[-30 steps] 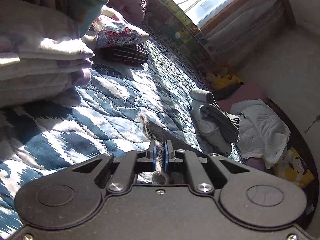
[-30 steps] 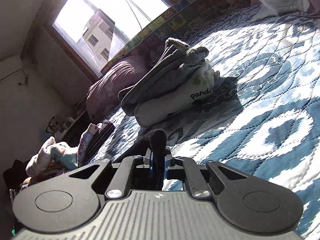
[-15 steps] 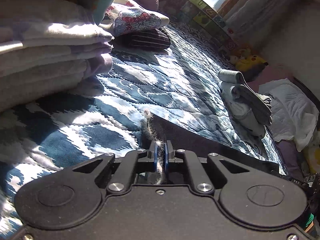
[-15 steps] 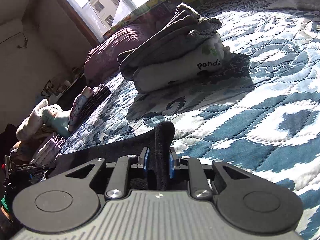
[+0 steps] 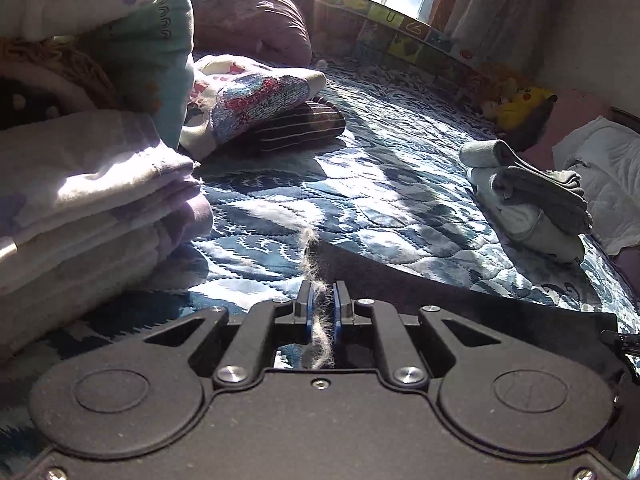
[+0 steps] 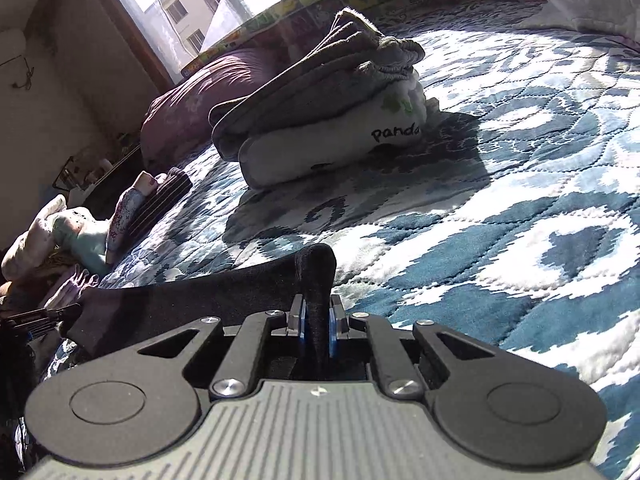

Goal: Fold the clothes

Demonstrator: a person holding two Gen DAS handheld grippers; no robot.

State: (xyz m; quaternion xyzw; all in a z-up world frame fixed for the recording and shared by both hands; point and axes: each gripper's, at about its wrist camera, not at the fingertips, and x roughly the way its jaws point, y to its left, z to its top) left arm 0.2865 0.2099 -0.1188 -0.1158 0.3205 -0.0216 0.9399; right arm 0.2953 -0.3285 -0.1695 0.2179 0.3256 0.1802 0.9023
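A black garment [image 5: 460, 300] stretches taut just above the blue and white quilt [image 5: 380, 184], held at both ends. My left gripper [image 5: 322, 304] is shut on one fuzzy edge of it; the other gripper's tip shows at the far right. In the right wrist view, my right gripper [image 6: 316, 316] is shut on a fold of the same black garment [image 6: 192, 300], which runs left to the other gripper. A folded stack of grey and white clothes [image 6: 332, 120], printed "panda", sits on the quilt [image 6: 520, 200] beyond it.
A tall pile of folded pale and purple laundry [image 5: 88, 184] rises close on the left. Patterned and striped folded items [image 5: 276, 116] lie behind, with a maroon pillow [image 5: 240, 16], a yellow plush toy [image 5: 520, 104] and a white blanket [image 5: 604, 188] near the window side.
Both grippers have drawn apart and lowered toward the quilt, pulling the black garment out flat between them. The folded stacks now sit farther back in both views.
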